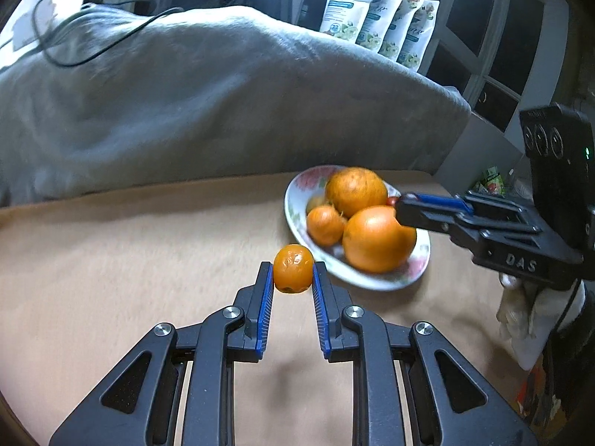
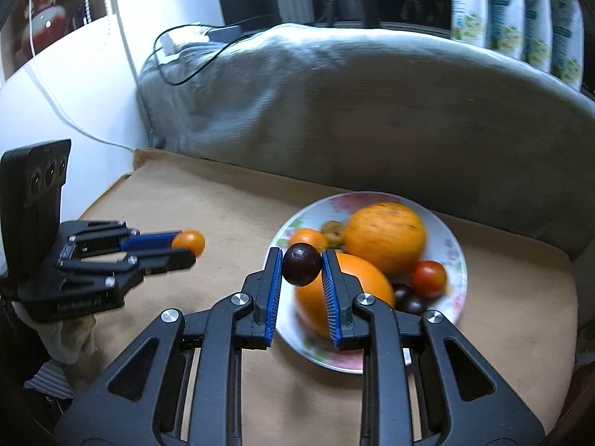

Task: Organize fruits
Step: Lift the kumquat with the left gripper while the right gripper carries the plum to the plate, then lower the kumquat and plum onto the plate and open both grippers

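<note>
My left gripper point(image 1: 293, 268) is shut on a small orange fruit point(image 1: 293, 267), held above the tan cloth just left of the floral plate point(image 1: 416, 275). In the right wrist view the same gripper point(image 2: 184, 249) shows at the left with that small orange fruit point(image 2: 189, 242) at its tips. My right gripper point(image 2: 302, 264) is shut on a dark purple fruit point(image 2: 302, 264), lifted over the floral plate point(image 2: 455, 256). On the plate lie two big oranges point(image 2: 385, 236), a small orange, a red tomato point(image 2: 428, 278) and dark fruits. The right gripper point(image 1: 403, 204) reaches in over the plate's far side.
A grey blanket-covered bolster point(image 1: 208, 104) runs behind the tan cloth point(image 1: 130, 260). Black and white cables point(image 2: 174, 63) lie on it at the left. White pouches point(image 1: 375, 18) stand behind at the right. A gloved hand point(image 1: 520, 319) holds the right gripper.
</note>
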Demonstrator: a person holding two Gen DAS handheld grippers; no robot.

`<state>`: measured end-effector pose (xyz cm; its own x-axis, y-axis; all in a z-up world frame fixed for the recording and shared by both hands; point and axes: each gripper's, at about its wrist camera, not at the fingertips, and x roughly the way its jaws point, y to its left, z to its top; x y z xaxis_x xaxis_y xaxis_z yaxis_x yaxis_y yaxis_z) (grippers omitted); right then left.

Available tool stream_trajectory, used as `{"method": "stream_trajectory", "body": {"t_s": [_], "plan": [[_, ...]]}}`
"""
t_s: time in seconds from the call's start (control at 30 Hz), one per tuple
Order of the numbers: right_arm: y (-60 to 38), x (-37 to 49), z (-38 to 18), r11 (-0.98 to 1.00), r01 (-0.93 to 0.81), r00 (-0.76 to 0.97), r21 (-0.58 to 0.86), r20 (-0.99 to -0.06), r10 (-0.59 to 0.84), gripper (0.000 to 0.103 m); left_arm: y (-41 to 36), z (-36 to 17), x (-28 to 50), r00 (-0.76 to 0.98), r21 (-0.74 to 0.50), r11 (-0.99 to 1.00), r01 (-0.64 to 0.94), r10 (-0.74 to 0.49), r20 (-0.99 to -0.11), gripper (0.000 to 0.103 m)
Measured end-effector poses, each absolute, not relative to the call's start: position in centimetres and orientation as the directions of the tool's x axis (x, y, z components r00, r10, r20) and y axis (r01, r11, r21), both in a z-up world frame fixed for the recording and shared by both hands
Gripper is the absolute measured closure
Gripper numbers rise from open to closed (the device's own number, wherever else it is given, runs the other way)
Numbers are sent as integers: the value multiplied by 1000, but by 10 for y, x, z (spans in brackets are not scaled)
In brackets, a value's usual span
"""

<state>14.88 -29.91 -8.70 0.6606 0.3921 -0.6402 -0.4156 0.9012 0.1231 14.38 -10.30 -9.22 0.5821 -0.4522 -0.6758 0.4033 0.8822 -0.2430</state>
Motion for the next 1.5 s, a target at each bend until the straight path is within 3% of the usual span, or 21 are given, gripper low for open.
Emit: {"method": "stream_trajectory", "body": {"t_s": [1.43,1.47,1.5], "plan": [[-360,180,-107,926,-326,659,192,-656,368,80,-181,-101,236,516,-215,844,491,-481,-709,83],[-359,180,-107,924,-329,658,193,-655,371,78,-182,-101,236,515,-214,843,493,-481,-709,81],[-359,180,-106,925,-329,660,191,-653,370,67,-183,-101,236,516,-213,843,495,-482,-708,79]]}}
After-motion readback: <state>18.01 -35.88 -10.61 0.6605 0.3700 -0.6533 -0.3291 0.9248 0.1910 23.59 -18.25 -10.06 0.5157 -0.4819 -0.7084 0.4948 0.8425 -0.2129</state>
